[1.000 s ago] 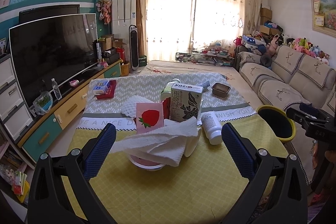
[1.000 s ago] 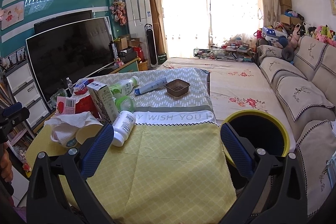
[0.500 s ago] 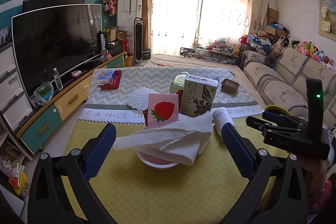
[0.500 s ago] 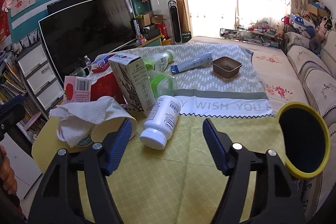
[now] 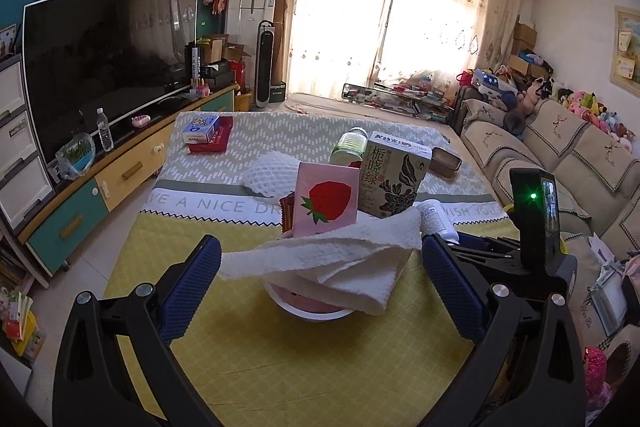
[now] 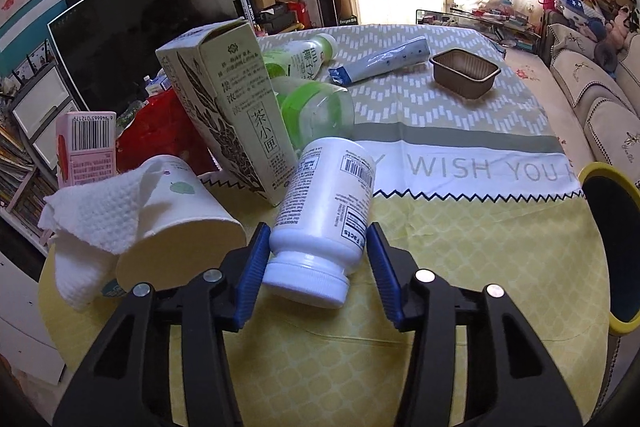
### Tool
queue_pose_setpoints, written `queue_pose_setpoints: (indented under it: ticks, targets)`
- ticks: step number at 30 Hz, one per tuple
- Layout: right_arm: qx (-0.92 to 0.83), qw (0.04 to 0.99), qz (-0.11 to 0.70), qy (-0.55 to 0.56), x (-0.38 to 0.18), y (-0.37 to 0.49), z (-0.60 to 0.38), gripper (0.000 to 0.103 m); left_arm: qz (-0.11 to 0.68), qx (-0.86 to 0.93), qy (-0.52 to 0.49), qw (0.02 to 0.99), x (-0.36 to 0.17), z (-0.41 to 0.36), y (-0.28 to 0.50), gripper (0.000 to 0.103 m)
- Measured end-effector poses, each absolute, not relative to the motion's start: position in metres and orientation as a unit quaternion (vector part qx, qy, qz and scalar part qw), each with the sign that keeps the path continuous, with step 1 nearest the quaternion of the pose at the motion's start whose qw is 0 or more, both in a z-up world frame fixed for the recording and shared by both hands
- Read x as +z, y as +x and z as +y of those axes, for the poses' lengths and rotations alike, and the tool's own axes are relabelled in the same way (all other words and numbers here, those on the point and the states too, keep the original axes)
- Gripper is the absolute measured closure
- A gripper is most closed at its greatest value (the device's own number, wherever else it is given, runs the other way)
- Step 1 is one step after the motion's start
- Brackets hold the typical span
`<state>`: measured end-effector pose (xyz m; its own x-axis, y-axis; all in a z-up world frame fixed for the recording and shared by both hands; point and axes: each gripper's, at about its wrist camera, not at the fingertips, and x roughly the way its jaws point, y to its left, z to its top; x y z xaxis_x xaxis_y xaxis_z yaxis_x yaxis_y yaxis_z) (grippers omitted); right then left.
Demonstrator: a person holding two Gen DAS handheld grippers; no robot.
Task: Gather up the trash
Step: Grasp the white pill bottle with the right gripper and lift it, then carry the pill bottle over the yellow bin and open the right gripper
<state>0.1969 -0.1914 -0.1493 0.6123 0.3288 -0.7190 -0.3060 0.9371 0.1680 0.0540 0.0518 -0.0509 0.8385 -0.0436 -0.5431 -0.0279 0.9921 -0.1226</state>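
Right wrist view, tea carton (image 6: 236, 115) and toppled paper cup (image 6: 180, 223) crowding a white pill bottle (image 6: 324, 215) lying on the yellow tablecloth (image 6: 460, 267), right gripper (image 6: 318, 259) jaws just closing around it, left pad touching, right not quite, left gripper (image 5: 320, 291) wide open.

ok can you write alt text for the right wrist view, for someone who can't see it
The right gripper has been closing around a white pill bottle lying on its side on a yellow tablecloth; its left pad looks to touch the bottle, the right pad not yet. Behind stand a tea carton, a tissue-stuffed paper cup and a yellow-rimmed bin at right.
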Motion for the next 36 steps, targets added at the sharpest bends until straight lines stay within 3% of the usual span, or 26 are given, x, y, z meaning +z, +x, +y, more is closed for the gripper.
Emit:
queue_pose_setpoints:
  ticks: [13, 20, 33, 36]
  targets:
    - [0.189, 0.908, 0.372, 0.048, -0.121, 0.176, -0.231, 0.056, 0.259, 0.022, -0.064, 0.963, -0.042, 0.035, 0.043, 0.004]
    - [0.093, 0.933, 0.337, 0.086, -0.103, 0.171, -0.319, 0.056, 0.239, 0.045, -0.084, 0.966, -0.039, 0.018, 0.035, 0.004]
    - [-0.095, 0.913, 0.387, 0.091, -0.159, 0.217, -0.468, 0.055, 0.256, 0.035, -0.064, 0.964, -0.043, 0.002, 0.041, 0.004]
    - [-0.114, 0.913, 0.378, 0.099, -0.164, 0.213, -0.476, 0.04, 0.26, 0.031, -0.059, 0.963, -0.044, 0.0, 0.042, 0.004]
